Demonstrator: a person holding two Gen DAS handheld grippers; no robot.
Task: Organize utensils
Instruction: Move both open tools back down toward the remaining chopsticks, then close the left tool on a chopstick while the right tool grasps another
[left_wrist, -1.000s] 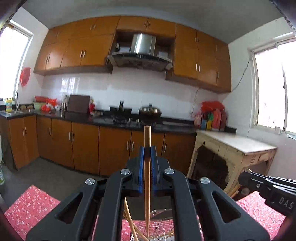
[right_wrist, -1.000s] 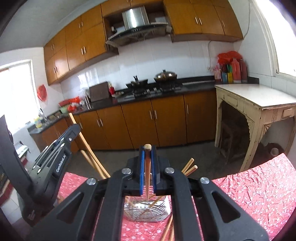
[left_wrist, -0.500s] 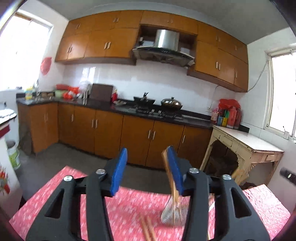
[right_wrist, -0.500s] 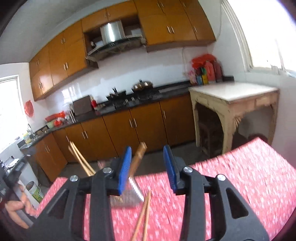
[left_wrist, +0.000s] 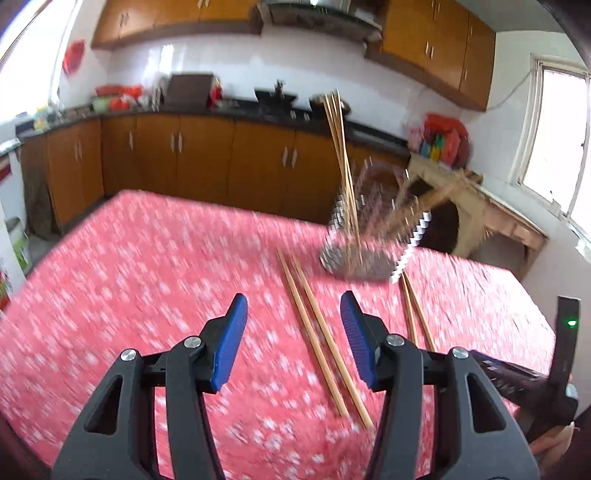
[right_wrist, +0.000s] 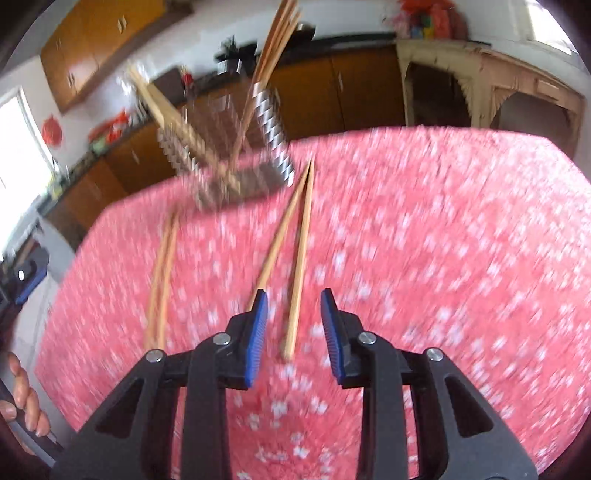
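Tilting downward, both tongs (left_wrist: 293, 325) (right_wrist: 293, 321) gape over loose chopsticks (right_wrist: 299, 254).

red white-flecked tablecloth (left_wrist: 147, 258), tan chopsticks (left_wrist: 321, 332)

Left gripper (left_wrist: 291, 332): matt black plastic arms, ribbed blue pads, shiny metal screws; right gripper (right_wrist: 293, 328) same build. Tablecloth (left_wrist: 147, 277): red cloth with white flower print, matt. Chopsticks (left_wrist: 321, 332) at 12 o'clock of left gripper: bare light wood, smooth, matt. Wire basket (left_wrist: 369, 236) at 1 o'clock: bright metal, glossy, blurred. Cabinets (left_wrist: 207, 162): orange-brown wood, semi-gloss. Wall tiles (left_wrist: 236, 70): white, glossy
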